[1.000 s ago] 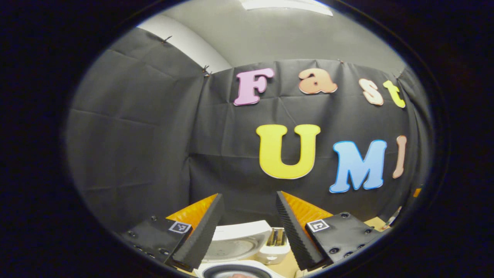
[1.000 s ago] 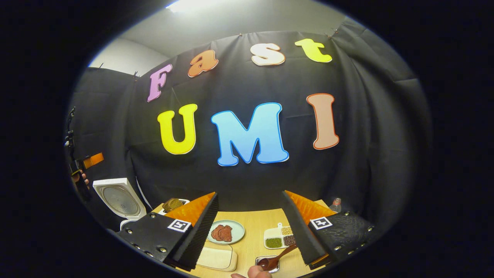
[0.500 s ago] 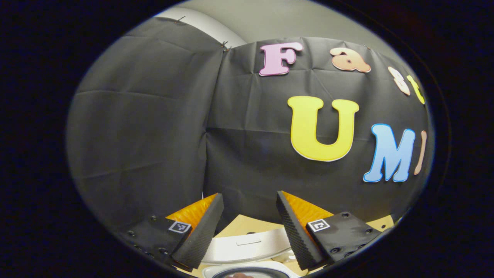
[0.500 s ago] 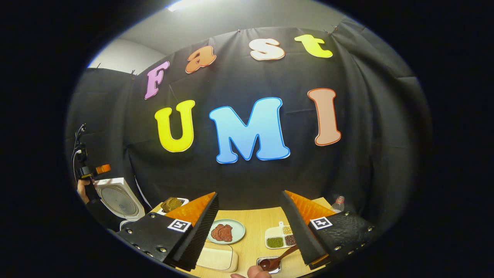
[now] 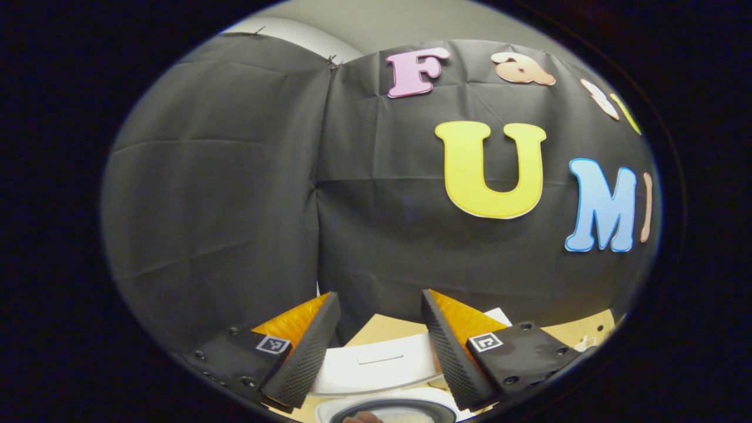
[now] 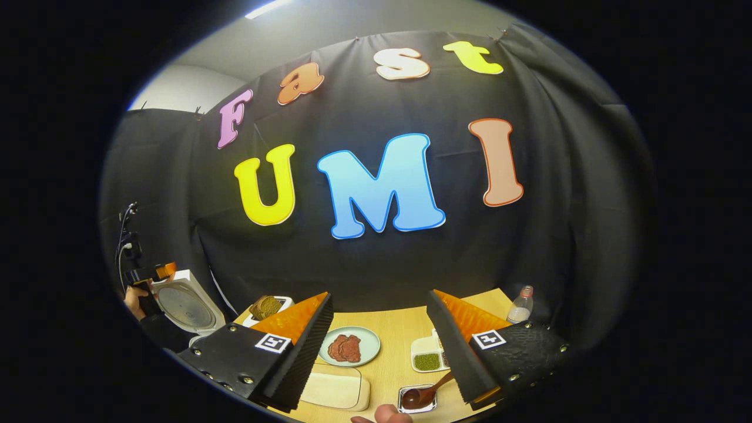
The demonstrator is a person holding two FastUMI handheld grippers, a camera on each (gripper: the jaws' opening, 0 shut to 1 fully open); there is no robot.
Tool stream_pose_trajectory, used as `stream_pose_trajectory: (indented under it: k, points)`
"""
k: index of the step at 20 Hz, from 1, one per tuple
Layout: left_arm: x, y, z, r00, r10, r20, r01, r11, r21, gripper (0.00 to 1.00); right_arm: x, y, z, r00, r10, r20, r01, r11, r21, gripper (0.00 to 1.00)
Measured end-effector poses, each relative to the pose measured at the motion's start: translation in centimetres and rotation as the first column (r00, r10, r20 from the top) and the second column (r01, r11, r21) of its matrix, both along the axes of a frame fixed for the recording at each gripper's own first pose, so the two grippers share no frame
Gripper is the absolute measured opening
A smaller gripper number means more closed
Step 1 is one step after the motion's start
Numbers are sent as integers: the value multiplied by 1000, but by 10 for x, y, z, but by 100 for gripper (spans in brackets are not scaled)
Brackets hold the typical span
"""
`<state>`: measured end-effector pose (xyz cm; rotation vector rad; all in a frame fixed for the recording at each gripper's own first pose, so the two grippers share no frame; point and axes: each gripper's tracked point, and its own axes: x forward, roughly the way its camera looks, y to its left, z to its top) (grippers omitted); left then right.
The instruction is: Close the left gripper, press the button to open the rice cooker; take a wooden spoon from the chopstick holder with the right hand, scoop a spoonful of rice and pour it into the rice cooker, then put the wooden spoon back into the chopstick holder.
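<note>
Lid (image 5: 376,367) of the rice cooker (image 6: 185,305) now stands raised; both tongs, left (image 5: 380,346) and right (image 6: 379,346), gape apart, spoon (image 6: 424,395) ungrasped.

Black cloth wall (image 6: 552,194) behind wooden table (image 6: 390,352).

left gripper (image 5: 380,346): ridged wedge fingers (image 5: 302,364) | black screwed plates | square tag markers | right gripper (image 6: 379,352): alike

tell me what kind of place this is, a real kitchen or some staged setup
Most likely a staged recording booth, not a real kitchen: black cloth wall hangs behind a wooden table set with an open rice cooker, a plate of meat and a tray of beans.
</note>
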<state>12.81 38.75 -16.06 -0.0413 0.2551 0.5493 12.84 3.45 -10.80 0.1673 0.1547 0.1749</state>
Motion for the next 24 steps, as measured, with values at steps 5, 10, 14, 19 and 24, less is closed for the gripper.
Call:
stream_pose_trajectory:
  k: [5, 10, 14, 19, 24]
  points:
    - [-22, -23, 1, 999, 38, 31, -40, 998, 55, 99, 0, 0, -4, 1000, 5, -13, -5, 1000, 28, 96]
    - [-46, -52, -11, 998, 52, 43, -55, 996, 70, 96, -3, 2, -5, 1000, 15, -14, -15, 999, 35, 96]
    - [-69, -75, -20, 997, 21, 81, -28, 995, 96, 97, -4, 5, -6, 1000, 27, -15, -27, 999, 44, 96]
    - [-85, -95, -33, 996, 18, 85, -27, 994, 106, 89, -7, 13, -6, 999, 51, -16, -50, 998, 38, 96]
    - [-106, -115, -57, 997, 36, 70, -42, 995, 86, 94, -11, 15, -4, 998, 62, -15, -62, 997, 38, 96]
